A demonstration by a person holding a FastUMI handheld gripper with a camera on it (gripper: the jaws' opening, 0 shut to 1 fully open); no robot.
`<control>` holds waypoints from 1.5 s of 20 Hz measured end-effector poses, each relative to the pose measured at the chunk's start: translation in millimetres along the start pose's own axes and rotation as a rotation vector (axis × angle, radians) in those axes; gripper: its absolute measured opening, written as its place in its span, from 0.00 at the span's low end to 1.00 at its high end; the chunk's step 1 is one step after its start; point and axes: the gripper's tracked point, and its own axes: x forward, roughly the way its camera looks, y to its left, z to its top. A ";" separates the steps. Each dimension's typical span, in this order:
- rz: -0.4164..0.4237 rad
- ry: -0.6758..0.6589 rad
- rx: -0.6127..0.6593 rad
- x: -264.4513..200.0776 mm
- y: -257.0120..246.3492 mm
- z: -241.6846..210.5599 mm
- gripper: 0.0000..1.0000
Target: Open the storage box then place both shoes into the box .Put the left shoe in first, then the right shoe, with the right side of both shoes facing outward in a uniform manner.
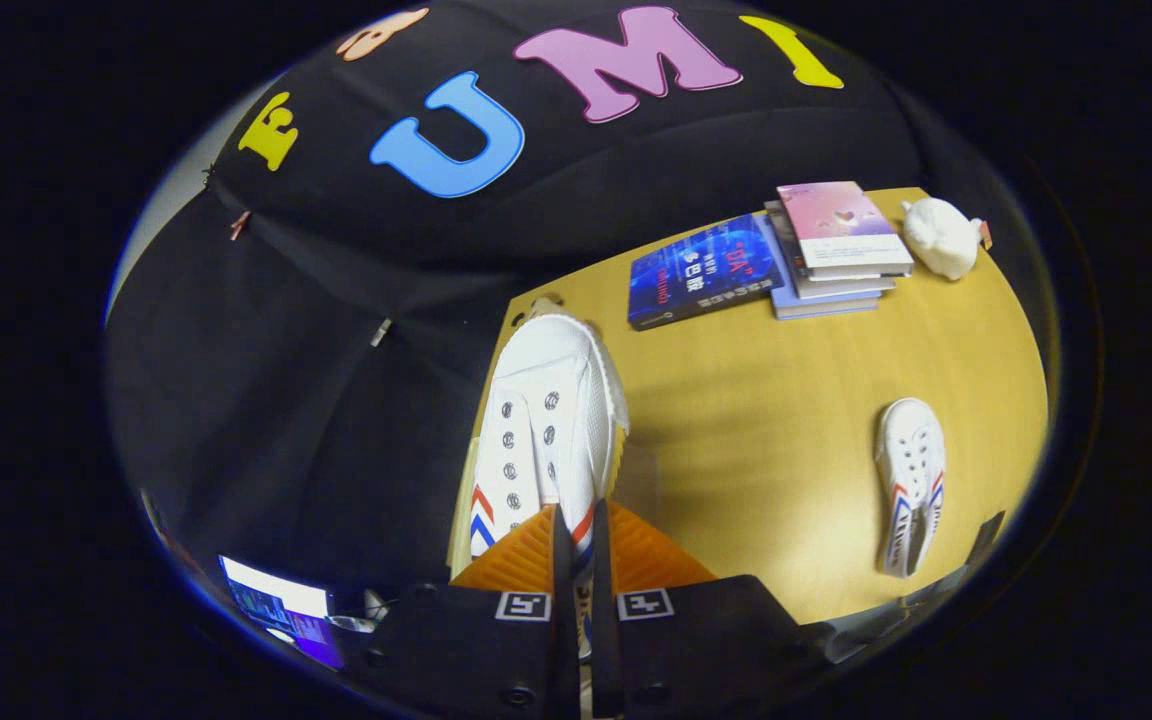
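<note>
Nearest us, our gripper (576, 545) is clenched on a white shoe (548, 425), both fingers pinching its collar near the heel. We hold it lifted, its long axis running straight ahead from the fingers, toe pointing away toward the wooden table's (766, 420) far corner. Just right of the held shoe we make out a faint clear panel (possibly the storage box; we cannot tell). A second shoe (911, 480) lies on the table well to the right of the held shoe, roughly parallel to it. Beyond it sit stacked books (786, 260) and a white figurine (941, 238).
</note>
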 end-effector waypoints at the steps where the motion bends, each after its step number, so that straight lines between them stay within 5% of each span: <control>1: 0.017 0.024 0.010 8.2 15.7 -7.8 0.09; 14: -0.114 0.234 0.003 125.4 61.8 -102.5 0.10; 30: -0.179 0.301 0.096 173.0 44.7 -137.2 0.09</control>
